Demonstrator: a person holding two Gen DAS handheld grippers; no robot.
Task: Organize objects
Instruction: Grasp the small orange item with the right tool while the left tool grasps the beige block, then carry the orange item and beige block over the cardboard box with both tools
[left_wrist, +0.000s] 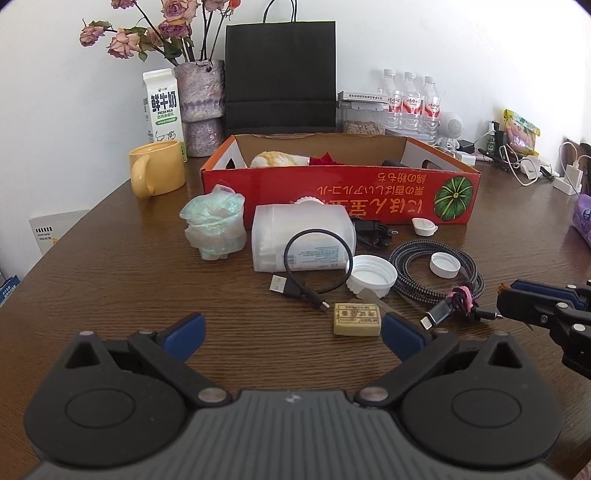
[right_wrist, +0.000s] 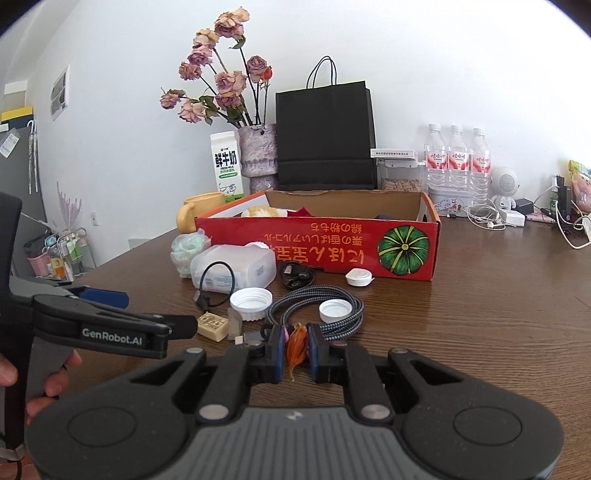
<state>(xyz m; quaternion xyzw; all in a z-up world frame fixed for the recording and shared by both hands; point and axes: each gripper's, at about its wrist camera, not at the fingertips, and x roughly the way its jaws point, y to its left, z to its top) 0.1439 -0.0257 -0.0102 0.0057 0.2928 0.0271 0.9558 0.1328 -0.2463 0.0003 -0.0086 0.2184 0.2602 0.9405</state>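
My right gripper (right_wrist: 297, 354) is shut on a small orange dried petal (right_wrist: 297, 347), held just above the table in front of the braided cable coil (right_wrist: 314, 308). In the left wrist view the right gripper (left_wrist: 504, 301) comes in from the right edge. My left gripper (left_wrist: 293, 338) is open and holds nothing. Its right pad sits beside a tan wrapped block (left_wrist: 356, 319). The red cardboard box (left_wrist: 343, 192) stands open behind the loose items, with a few things inside. In the right wrist view the left gripper (right_wrist: 151, 310) is at the left, held by a hand.
In front of the box lie a translucent plastic jar (left_wrist: 303, 240), a crumpled plastic bag (left_wrist: 214, 225), a black USB cable (left_wrist: 314, 266), a white lid (left_wrist: 371, 278) and a small cap (left_wrist: 445, 264). A yellow mug (left_wrist: 157, 168), milk carton, vase, black bag and water bottles line the back.
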